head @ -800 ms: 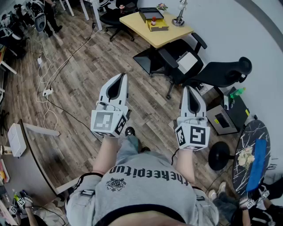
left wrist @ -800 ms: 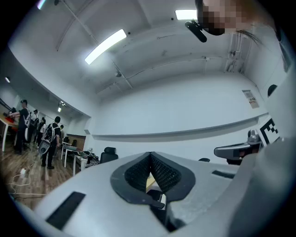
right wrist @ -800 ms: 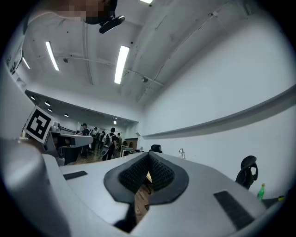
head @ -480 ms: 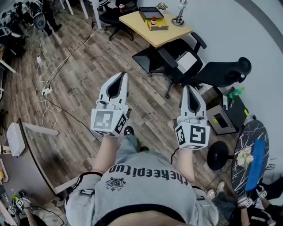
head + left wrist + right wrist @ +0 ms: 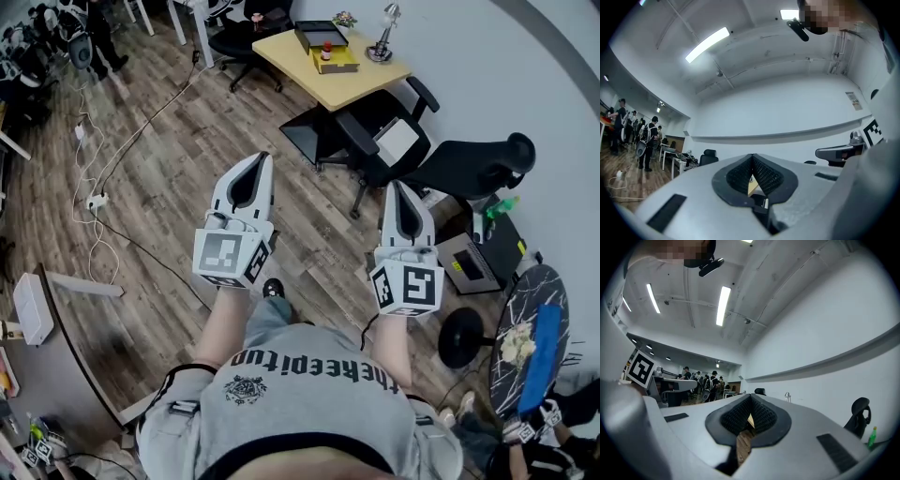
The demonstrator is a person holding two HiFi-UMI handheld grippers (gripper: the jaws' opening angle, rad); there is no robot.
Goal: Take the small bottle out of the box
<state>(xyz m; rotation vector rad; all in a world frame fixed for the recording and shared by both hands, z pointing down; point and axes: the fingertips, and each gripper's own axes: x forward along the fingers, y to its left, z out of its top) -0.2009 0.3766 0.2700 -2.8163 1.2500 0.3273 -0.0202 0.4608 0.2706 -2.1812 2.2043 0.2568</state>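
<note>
Far across the room, the small bottle stands upright on the yellow surface, reddish and too small to make out further. It is between a dark open box and a flat yellow box; whether it stands inside either I can't tell
</note>
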